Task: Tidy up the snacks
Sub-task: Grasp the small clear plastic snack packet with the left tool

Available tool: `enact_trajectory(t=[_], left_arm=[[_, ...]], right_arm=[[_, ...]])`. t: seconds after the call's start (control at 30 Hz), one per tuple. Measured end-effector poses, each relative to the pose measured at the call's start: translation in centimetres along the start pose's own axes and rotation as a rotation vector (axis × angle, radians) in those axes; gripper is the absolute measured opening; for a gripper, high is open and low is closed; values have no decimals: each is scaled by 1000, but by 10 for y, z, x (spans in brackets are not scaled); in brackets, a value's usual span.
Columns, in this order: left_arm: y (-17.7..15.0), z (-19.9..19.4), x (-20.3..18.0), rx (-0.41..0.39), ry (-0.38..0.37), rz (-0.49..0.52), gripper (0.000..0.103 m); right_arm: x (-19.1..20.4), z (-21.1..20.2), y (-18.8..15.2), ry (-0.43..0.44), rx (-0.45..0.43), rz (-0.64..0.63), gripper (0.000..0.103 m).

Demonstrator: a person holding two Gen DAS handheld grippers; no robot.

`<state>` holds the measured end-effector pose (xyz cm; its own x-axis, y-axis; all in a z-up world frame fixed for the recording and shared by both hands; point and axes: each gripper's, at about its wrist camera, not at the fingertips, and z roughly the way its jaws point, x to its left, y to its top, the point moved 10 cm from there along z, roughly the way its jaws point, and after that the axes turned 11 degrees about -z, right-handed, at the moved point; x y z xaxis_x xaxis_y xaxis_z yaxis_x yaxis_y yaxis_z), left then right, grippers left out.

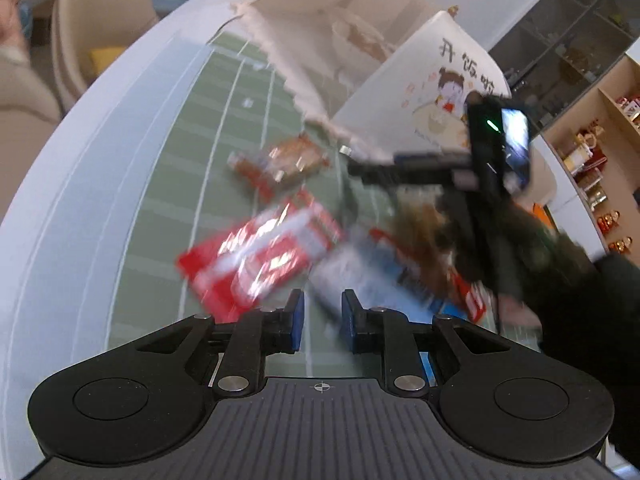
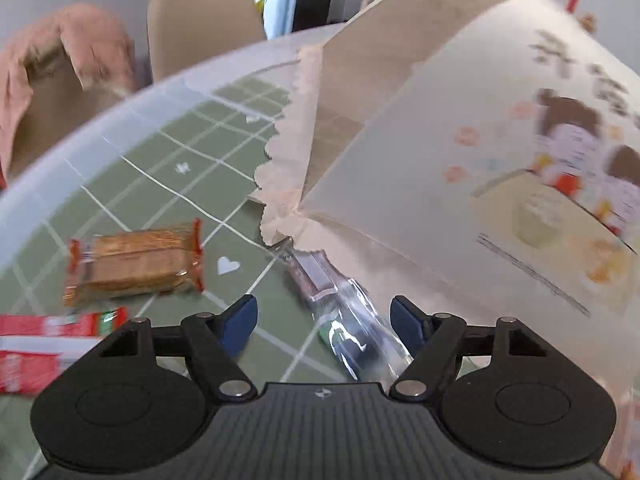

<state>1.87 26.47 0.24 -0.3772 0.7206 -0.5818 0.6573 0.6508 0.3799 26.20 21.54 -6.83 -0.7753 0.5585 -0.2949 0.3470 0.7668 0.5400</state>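
A white paper bag (image 2: pixel 440 152) with a cartoon print lies on its side, its serrated mouth facing the snacks. My right gripper (image 2: pixel 322 316) is open at that mouth. A dark snack in clear wrap (image 2: pixel 352 332) lies between its fingers, close to the right one, and neither pad presses on it. A brown biscuit pack (image 2: pixel 136 264) and a red packet (image 2: pixel 36 344) lie to its left. In the left wrist view, my left gripper (image 1: pixel 323 318) is shut and holds nothing, above the blurred red packet (image 1: pixel 260 256) and a blue-and-white packet (image 1: pixel 380 276). The biscuit pack (image 1: pixel 280 160) lies beyond, near the bag (image 1: pixel 400 92).
A green checked tablecloth (image 2: pixel 160 168) covers the pale round table (image 1: pixel 100 160). Beige chairs (image 2: pixel 200 20) stand behind it, one draped with a pink garment (image 2: pixel 80 40). A dark sleeve (image 1: pixel 580 300) holds the right gripper's body (image 1: pixel 492 152). A shelf (image 1: pixel 600 160) stands far right.
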Motion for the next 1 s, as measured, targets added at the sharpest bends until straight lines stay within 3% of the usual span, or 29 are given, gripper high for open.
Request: enact_trajectory(t=[0.1, 0.2, 0.23, 0.3, 0.33, 0.37, 0.4, 0.53, 0.6, 0.7, 0.77, 0.83, 0.87, 1.0], left_arm=[[-14, -4, 15, 12, 9, -28, 23], [-22, -3, 27, 22, 12, -71, 23], [-23, -2, 29, 24, 11, -81, 23], [-24, -1, 29, 28, 10, -82, 23], [-25, -1, 27, 29, 7, -76, 23], [-26, 0, 22, 32, 2, -65, 23], [-27, 0, 15, 35, -6, -52, 23], [-34, 4, -16, 43, -31, 1, 23], [-33, 9, -34, 53, -44, 28, 23], [-11, 21, -71, 22, -43, 156, 23], [16, 39, -99, -21, -8, 303, 23], [44, 65, -118, -54, 50, 439, 26], [56, 80, -123, -57, 83, 497, 27], [96, 147, -122, -8, 242, 629, 27]], right_arm=[[-7, 8, 2, 27, -12, 63, 81], [-19, 12, -6, 108, 27, 216, 77], [-23, 7, -10, 99, 36, 244, 57], [-20, -5, -17, 118, 75, 260, 41], [-17, -16, -20, 144, 71, 278, 11], [-11, -27, -23, 177, 72, 279, 4], [-4, -43, -27, 205, 63, 282, 0], [24, -113, -52, 284, 6, 256, 0], [29, -136, -69, 278, 4, 242, 0], [28, -168, -101, 196, -1, 228, 1], [24, -183, -119, 89, -3, 185, 12], [23, -193, -137, 7, 1, 165, 64], [23, -199, -146, -16, -8, 174, 72], [22, -213, -183, -42, 20, 247, 77]])
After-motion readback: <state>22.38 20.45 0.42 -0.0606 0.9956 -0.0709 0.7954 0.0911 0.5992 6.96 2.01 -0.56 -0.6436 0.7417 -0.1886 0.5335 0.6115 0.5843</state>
